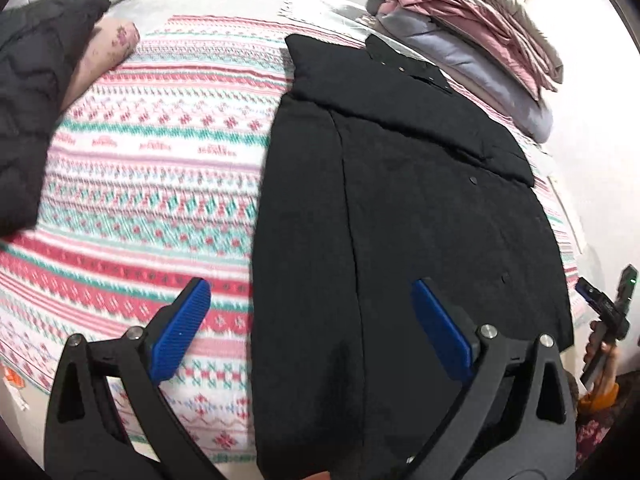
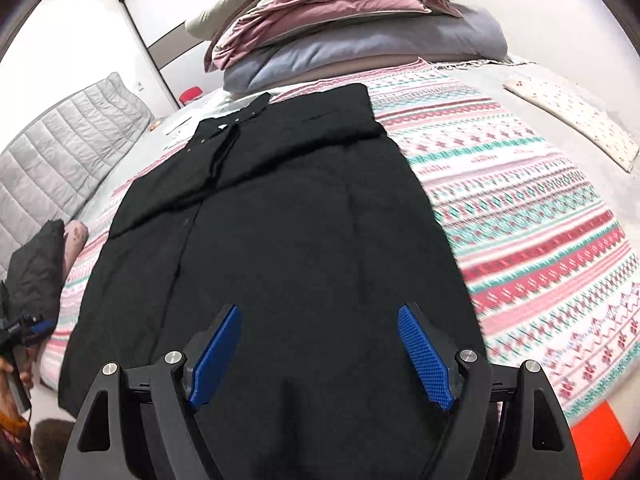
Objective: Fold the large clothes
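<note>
A long black coat (image 1: 400, 200) (image 2: 280, 220) lies flat and lengthwise on a red, pink and green patterned blanket (image 1: 160, 160) (image 2: 520, 200). Its collar is at the far end and a sleeve is folded across the chest (image 2: 280, 136). My left gripper (image 1: 310, 286) hangs open over the coat's near left edge, with one blue pad above the blanket and one above the cloth. Over the middle of the hem end, my right gripper (image 2: 320, 310) is open too. Neither holds anything.
A stack of folded pink, beige and grey bedding (image 1: 460, 20) (image 2: 340, 20) sits beyond the collar. A dark quilted jacket (image 1: 32, 100) (image 2: 36, 264) and a floral pillow (image 1: 108, 48) lie at the bed's left. A grey padded headboard (image 2: 60, 152) is behind them. A floral cloth (image 2: 572, 120) lies far right.
</note>
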### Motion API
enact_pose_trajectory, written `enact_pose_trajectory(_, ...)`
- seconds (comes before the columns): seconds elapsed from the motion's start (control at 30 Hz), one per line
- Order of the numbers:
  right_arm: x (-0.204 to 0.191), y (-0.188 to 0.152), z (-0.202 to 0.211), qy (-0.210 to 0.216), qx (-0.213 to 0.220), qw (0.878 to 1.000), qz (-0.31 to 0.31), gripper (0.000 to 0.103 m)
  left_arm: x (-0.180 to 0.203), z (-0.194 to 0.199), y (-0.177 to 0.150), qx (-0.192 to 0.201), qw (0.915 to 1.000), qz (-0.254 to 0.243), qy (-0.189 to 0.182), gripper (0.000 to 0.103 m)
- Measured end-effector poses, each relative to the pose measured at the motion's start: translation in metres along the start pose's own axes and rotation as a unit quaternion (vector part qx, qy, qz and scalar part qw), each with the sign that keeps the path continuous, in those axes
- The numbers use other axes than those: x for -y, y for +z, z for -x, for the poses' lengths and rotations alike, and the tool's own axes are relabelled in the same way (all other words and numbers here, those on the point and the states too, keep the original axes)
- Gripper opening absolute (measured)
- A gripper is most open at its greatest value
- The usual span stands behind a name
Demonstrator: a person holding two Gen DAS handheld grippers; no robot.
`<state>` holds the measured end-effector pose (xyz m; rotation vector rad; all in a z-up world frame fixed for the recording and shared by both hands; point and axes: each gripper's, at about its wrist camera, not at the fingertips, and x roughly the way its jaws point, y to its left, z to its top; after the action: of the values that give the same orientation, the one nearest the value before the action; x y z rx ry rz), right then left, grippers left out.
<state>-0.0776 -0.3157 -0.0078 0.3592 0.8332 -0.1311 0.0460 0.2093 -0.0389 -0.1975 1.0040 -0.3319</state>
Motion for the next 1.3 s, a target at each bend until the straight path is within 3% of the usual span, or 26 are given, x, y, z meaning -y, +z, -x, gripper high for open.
enact_pose_trajectory(0.2,0.046,-0.011,0.007,0.008,-0.016,0.999,-0.027,0.082,-0.001,-0.014,-0.023,-0.013,0.9988,-0.018,-0.045,0.100)
enact_pose_trajectory(0.33,0.071,-0.016,0.011,0.002,-0.017,0.998,-0.055,0.082,-0.011,-0.029,-0.025,-0.032,0.9979,0.009,-0.056,0.100)
enact_pose_trajectory(0.47,0.088,-0.026,0.000,-0.009,-0.045,0.997,-0.064,0.082,-0.017,-0.038,-0.038,-0.047,0.9905,0.029,-0.126,0.095)
enact_pose_trajectory(0.53,0.092,-0.032,-0.009,0.007,-0.062,0.996,-0.070,0.083,-0.017,-0.039,-0.046,-0.045,0.9858,0.032,-0.159,0.095)
enact_pose_trajectory(0.63,0.087,-0.039,-0.010,0.040,-0.053,0.996,-0.059,0.083,-0.015,-0.037,-0.058,-0.044,0.9821,0.021,-0.182,0.087)
enact_pose_trajectory(0.77,0.075,-0.046,-0.012,0.091,-0.065,0.992,-0.053,0.081,-0.011,-0.034,-0.066,-0.053,0.9815,0.014,-0.183,0.070)
enact_pose_trajectory(0.87,0.066,-0.053,-0.015,0.121,-0.072,0.988,-0.060,0.073,-0.013,-0.033,-0.070,-0.054,0.9812,0.019,-0.184,0.063)
enact_pose_trajectory(0.97,0.056,-0.054,-0.019,0.128,-0.075,0.987,-0.063,0.060,-0.012,-0.033,-0.073,-0.053,0.9839,0.020,-0.169,0.047)
enact_pose_trajectory(1.07,0.057,-0.056,-0.020,0.140,-0.082,0.984,-0.071,0.037,-0.012,-0.034,-0.071,-0.059,0.9830,0.033,-0.171,0.032)
enact_pose_trajectory(1.13,0.058,-0.058,-0.018,0.152,-0.083,0.982,-0.079,0.030,-0.008,-0.033,-0.070,-0.053,0.9855,0.023,-0.160,0.032)
enact_pose_trajectory(1.3,0.069,-0.057,-0.009,0.136,-0.079,0.983,-0.093,0.035,-0.006,-0.031,-0.068,-0.046,0.9902,0.015,-0.131,0.042)
